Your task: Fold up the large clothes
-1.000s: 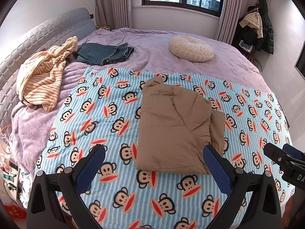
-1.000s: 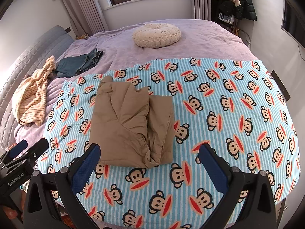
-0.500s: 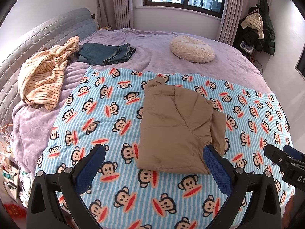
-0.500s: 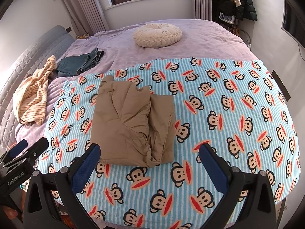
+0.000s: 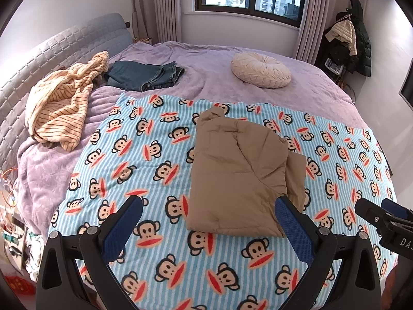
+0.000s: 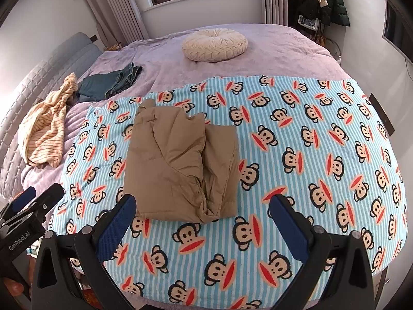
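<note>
Tan padded jacket (image 5: 240, 173) lies folded into a compact rectangle on the monkey-print blanket (image 5: 144, 155), roughly at the blanket's middle, slightly toward the near edge. One layer overlaps another; a narrower folded strip shows along its right side in both views. Small bunched bit of fabric sticks out at the far end.

Left gripper (image 5: 207, 222): fingers spread wide, blue pads visible, nothing between them. It hangs above the near edge of the blanket, apart from the jacket. Right finger overlaps the jacket's near right corner in the picture; contact cannot be told.

Right gripper (image 6: 202, 219): fingers also spread wide, holding nothing, above the near edge of the blanket, with the jacket's near edge just beyond them.

Blanket covers the near part of a bed (image 5: 211, 77) with a purple cover. On the purple cover, well apart from the jacket: folded jeans (image 5: 144, 76), a crumpled striped garment (image 5: 62, 103) near the grey headboard (image 5: 51, 51), and a round cream cushion (image 5: 260, 70). Dark coats (image 5: 357, 33) hang in the far right corner.
</note>
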### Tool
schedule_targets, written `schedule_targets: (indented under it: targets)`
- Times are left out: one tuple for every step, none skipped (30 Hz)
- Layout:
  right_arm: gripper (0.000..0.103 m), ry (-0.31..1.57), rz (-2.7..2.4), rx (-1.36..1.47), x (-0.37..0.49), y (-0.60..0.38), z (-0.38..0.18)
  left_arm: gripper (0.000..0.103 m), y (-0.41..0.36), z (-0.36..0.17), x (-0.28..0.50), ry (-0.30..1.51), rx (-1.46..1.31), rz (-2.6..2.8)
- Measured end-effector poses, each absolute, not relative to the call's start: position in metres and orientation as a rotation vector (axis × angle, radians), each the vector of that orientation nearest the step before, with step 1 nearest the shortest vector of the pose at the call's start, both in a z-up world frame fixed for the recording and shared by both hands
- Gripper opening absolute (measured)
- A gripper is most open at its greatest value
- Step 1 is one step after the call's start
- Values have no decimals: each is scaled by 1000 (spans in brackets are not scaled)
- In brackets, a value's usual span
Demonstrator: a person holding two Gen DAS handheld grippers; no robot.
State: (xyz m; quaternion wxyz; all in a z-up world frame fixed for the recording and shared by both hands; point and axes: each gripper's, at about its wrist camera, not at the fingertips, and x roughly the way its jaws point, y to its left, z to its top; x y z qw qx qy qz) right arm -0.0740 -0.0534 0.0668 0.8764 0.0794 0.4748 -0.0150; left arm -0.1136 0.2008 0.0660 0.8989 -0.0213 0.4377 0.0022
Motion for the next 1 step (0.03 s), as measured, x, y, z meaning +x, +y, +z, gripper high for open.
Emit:
schedule_targets:
  targets:
    - [103,991,-30,165,-73,-55,67,103,200,66,-114,908,-48,6]
